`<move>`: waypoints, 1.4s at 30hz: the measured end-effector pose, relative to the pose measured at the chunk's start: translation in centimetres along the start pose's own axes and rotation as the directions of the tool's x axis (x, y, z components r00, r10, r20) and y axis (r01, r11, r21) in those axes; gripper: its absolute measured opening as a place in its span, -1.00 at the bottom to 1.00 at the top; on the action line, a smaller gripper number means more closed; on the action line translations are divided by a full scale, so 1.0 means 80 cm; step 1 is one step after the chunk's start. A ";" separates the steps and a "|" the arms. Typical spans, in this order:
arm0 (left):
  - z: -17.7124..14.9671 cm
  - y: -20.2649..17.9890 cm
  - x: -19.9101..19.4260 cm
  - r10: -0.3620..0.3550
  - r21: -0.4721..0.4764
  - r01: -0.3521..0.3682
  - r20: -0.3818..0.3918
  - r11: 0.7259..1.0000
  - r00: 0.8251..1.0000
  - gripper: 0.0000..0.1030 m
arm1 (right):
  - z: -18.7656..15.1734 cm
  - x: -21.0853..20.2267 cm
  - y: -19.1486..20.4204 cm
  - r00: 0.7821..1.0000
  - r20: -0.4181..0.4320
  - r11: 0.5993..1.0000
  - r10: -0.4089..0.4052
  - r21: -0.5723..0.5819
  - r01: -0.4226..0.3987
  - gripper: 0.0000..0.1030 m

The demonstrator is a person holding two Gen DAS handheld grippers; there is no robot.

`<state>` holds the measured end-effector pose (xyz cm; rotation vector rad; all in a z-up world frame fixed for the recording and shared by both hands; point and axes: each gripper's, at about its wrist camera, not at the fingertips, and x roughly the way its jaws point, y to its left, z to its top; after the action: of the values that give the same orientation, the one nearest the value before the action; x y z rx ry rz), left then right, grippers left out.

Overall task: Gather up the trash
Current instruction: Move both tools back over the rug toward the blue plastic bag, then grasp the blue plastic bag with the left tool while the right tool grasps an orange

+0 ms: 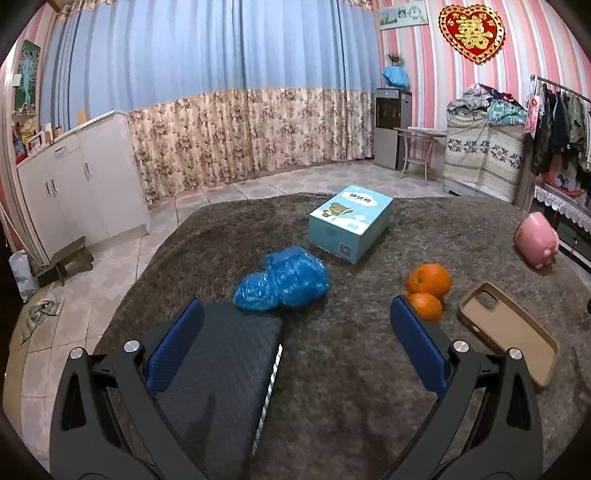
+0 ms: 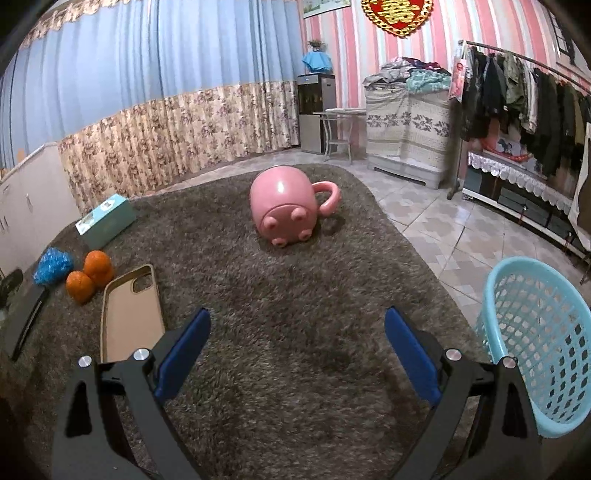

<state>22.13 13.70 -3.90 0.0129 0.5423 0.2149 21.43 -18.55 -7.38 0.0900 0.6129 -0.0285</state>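
I see both my claws wide open over the rug point(image 2: 295, 295). My left claw point(image 1: 295, 317) is near the blue bag point(image 1: 282, 278). My right claw point(image 2: 297, 328) holds nothing, beside the basket point(image 2: 535, 332).

I see pink striped wall point(image 1: 517, 85) with red heart ornament point(image 1: 471, 32). Blue curtain point(image 1: 207, 55) with floral lower band spans back wall. Pale tiled floor point(image 1: 122, 258), brown shaggy rug point(image 2: 295, 295). White cabinet point(image 1: 74, 184) left; clothes rack point(image 2: 524, 96) right.
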 end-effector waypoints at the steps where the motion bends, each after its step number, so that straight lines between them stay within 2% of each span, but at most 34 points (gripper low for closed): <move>1: 0.005 0.002 0.010 0.010 0.008 -0.010 -0.008 1.000 1.000 0.89 | 0.001 0.005 0.003 1.000 -0.005 1.000 0.005 -0.010 -0.005 0.81; 6: 0.020 0.008 0.061 0.005 0.007 -0.004 -0.100 1.000 0.995 0.87 | 0.011 0.023 0.020 0.999 -0.027 0.999 0.025 -0.039 -0.026 0.81; 9: 0.024 0.010 0.084 -0.018 -0.002 0.018 -0.129 1.000 0.992 0.74 | 0.028 0.023 0.040 0.998 -0.009 0.997 0.054 -0.061 -0.055 0.81; 12: 0.020 0.010 0.108 -0.050 -0.003 0.050 -0.175 0.999 0.983 0.29 | 0.043 0.023 0.066 0.993 -0.004 0.991 0.115 -0.074 -0.115 0.81; 13: 0.017 0.009 0.113 -0.061 -0.007 0.061 -0.192 0.998 0.979 0.02 | 0.046 0.023 0.077 0.992 -0.003 0.988 0.127 -0.088 -0.127 0.81; 14: 0.014 0.009 0.117 -0.075 -0.011 0.074 -0.208 0.997 0.975 -0.11 | 0.047 0.023 0.088 0.991 -0.003 0.985 0.135 -0.104 -0.135 0.81; 16: 0.012 0.006 0.116 -0.083 -0.004 0.084 -0.201 0.996 0.976 -0.40 | 0.045 0.025 0.114 0.988 -0.010 0.977 0.157 -0.141 -0.157 0.81; 17: 0.011 0.005 0.109 -0.083 0.007 0.085 -0.179 0.996 0.980 -0.49 | 0.043 0.026 0.127 0.985 -0.017 0.973 0.171 -0.156 -0.171 0.81; 18: 0.011 0.004 0.102 -0.081 0.017 0.085 -0.161 0.996 0.984 -0.66 | 0.041 0.026 0.134 0.984 -0.021 0.970 0.179 -0.163 -0.180 0.81; 22: 0.005 0.007 0.049 -0.060 0.035 0.063 -0.065 0.997 0.996 -0.68 | 0.026 0.030 0.178 0.973 -0.057 0.954 0.225 -0.190 -0.232 0.81; 26: -0.011 0.020 0.001 -0.022 0.015 0.022 0.004 1.000 1.000 -0.68 | 0.018 0.032 0.211 0.965 -0.076 0.943 0.249 -0.210 -0.260 0.81; 32: -0.038 0.069 -0.026 0.006 -0.128 -0.007 -0.005 0.992 1.000 -0.68 | 0.010 0.038 0.251 0.956 -0.109 0.926 0.271 -0.242 -0.290 0.81; 35: -0.050 0.076 -0.026 0.034 -0.145 -0.035 -0.013 0.989 0.999 -0.68 | 0.008 0.047 0.270 0.949 -0.129 0.924 0.288 -0.223 -0.311 0.80; 40: -0.064 0.085 -0.031 0.034 -0.190 -0.036 -0.018 0.981 0.999 -0.68 | 0.004 0.067 0.301 0.945 -0.160 0.920 0.286 -0.231 -0.317 0.78; 42: -0.068 0.085 -0.027 0.028 -0.197 -0.032 -0.024 0.980 0.999 -0.68 | 0.002 0.074 0.311 0.947 -0.173 0.921 0.270 -0.242 -0.307 0.67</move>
<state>16.16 19.68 -6.96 -0.1739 0.5406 0.2979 27.68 6.17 -8.77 -0.0795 0.7302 0.3500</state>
